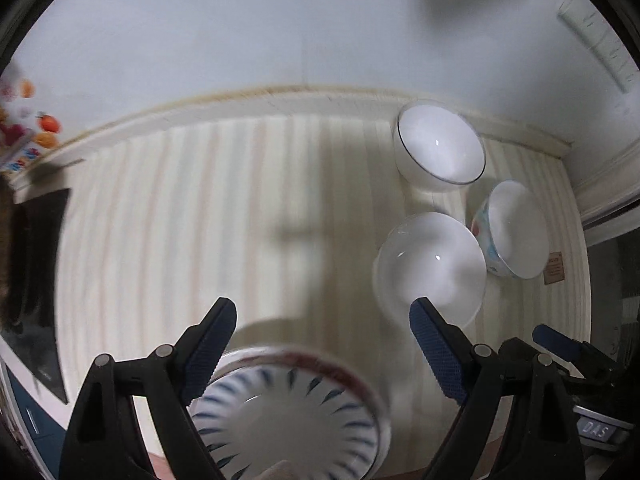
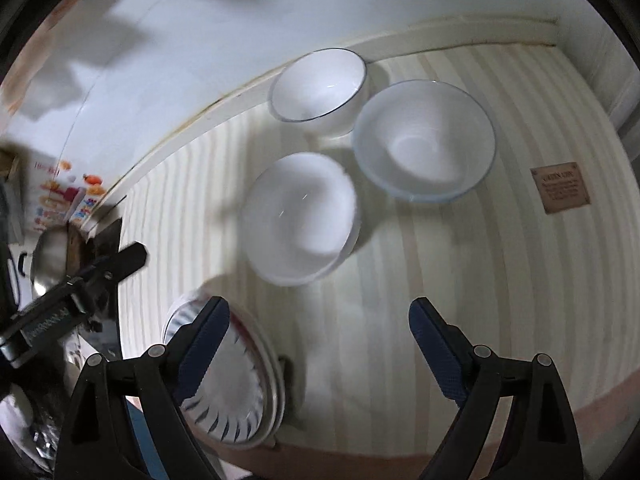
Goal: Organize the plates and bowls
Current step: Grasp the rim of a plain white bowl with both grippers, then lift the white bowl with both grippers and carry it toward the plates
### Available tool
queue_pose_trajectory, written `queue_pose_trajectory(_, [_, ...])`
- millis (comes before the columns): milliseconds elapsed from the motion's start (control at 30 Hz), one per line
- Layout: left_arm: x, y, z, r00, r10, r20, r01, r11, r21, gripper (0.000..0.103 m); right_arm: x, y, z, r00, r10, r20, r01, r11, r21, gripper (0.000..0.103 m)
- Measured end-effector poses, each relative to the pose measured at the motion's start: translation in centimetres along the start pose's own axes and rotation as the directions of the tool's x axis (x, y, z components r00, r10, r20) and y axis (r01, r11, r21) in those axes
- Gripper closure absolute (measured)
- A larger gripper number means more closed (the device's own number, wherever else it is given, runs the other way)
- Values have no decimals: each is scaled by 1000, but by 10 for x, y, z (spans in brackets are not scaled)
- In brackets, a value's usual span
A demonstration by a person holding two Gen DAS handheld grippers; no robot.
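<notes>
A blue-striped bowl (image 1: 292,412) sits at the table's near edge, below and between my left gripper's (image 1: 324,344) open fingers; it also shows in the right wrist view (image 2: 236,400), under the left finger (image 2: 204,340). Three white bowls stand at the far right: a dark-rimmed one (image 1: 440,148) (image 2: 320,88), a plain one (image 1: 432,268) (image 2: 300,216), and one with a patterned outside (image 1: 516,232) (image 2: 424,140). My right gripper (image 2: 320,344) is open and empty above the striped table (image 2: 460,260). Its finger shows in the left wrist view (image 1: 556,340).
A brown label (image 2: 560,188) lies on the table at the right. A metal ladle (image 2: 48,256) and dark items sit off the table's left edge. A colourful box (image 2: 60,196) stands at the far left by the white wall (image 1: 280,32).
</notes>
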State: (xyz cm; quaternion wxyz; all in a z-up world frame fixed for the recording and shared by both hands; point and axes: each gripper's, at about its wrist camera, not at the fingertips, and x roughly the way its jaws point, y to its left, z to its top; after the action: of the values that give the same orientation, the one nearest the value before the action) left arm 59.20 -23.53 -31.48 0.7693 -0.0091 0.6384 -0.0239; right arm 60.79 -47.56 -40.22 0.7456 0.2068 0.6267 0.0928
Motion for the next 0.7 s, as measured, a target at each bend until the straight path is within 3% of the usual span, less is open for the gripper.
queue_pose_trajectory(100, [32,-11,14,998,-17,-68,17,1000,-2,16,16,-11,17,1000,21,-14,-21,1000,21,11])
queue_pose_trajectory(400, [85,-35,32,980,-60,-191,67,997,32,60,65,-28,35,994,71,-77,-66,995,71,41])
queue_pose_trajectory(533, [97,-40,34,975,-67,-211,79,996,46,83,81,-33,37,993,83,-84,-76,994,84,75])
queue_pose_trajectory(567, [98,-40,34,975,-73,-210,83,996,42,84,84,-35,36,992,92,-87,-85,992,90,83])
queue_pose_trajectory(700, [89,-42,31,982,-81,-172,90,995,46,84,84,-31,33,994,83,-70,-78,994,76,86])
